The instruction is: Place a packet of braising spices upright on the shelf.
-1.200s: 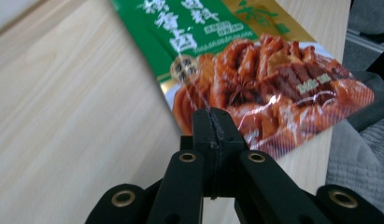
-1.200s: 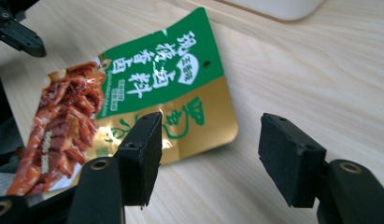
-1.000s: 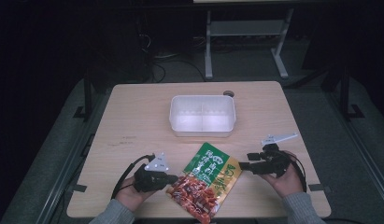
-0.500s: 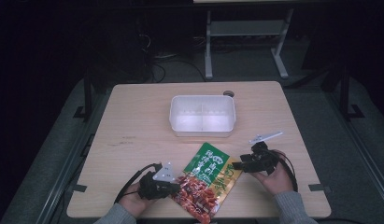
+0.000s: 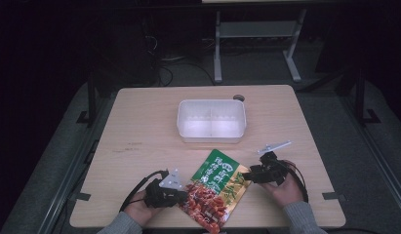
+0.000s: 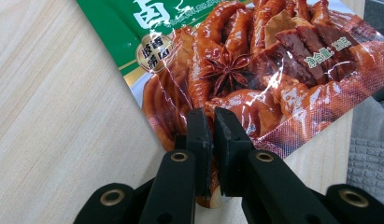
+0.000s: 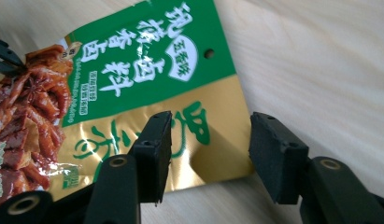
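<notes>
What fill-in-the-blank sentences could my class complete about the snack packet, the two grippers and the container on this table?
1. The left gripper has its fingers ____ on the snack packet.
2. The right gripper has its fingers ____ around the packet's corner.
3. The white plastic container contains ____.
4. The packet lies ____ the container, on the wooden table.

Missing words: shut; open; nothing; outside

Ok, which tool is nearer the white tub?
Right. The right tool sits just below the white tub's right corner; the left tool is lower, at the snack packet's bottom-left edge.
</notes>
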`<action>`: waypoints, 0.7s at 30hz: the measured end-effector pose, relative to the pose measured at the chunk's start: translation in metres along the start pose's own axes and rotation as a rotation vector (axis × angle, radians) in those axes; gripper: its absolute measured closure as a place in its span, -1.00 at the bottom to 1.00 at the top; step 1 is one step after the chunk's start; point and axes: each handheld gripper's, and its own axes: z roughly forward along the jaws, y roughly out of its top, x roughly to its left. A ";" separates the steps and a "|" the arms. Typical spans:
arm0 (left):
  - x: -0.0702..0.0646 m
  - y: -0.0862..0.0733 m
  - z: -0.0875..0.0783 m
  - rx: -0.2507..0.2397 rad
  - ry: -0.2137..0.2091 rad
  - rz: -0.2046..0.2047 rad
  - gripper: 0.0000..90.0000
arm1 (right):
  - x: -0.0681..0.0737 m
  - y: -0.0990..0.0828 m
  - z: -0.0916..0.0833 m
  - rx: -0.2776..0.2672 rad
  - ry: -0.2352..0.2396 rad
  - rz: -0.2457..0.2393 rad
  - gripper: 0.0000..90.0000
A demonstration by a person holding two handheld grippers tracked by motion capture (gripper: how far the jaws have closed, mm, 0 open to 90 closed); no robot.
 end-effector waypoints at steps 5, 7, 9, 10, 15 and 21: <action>0.000 0.000 0.000 0.001 0.002 0.001 0.87 | -0.003 -0.003 -0.005 -0.042 0.018 0.023 0.09; 0.000 0.000 0.001 -0.001 0.003 0.001 0.87 | -0.003 -0.003 -0.004 -0.035 0.013 0.020 0.08; -0.001 0.000 0.000 0.001 0.005 0.003 0.87 | -0.004 -0.004 -0.004 -0.040 0.014 0.028 0.08; -0.001 0.000 0.001 0.002 0.006 0.005 0.87 | -0.004 -0.004 -0.004 -0.043 0.012 0.034 0.08; 0.000 0.000 0.001 -0.001 0.005 0.003 0.86 | -0.005 -0.005 -0.004 -0.040 0.015 0.041 0.10; 0.000 -0.001 0.001 0.002 0.004 0.005 0.85 | -0.003 -0.005 -0.003 -0.038 0.041 0.041 0.14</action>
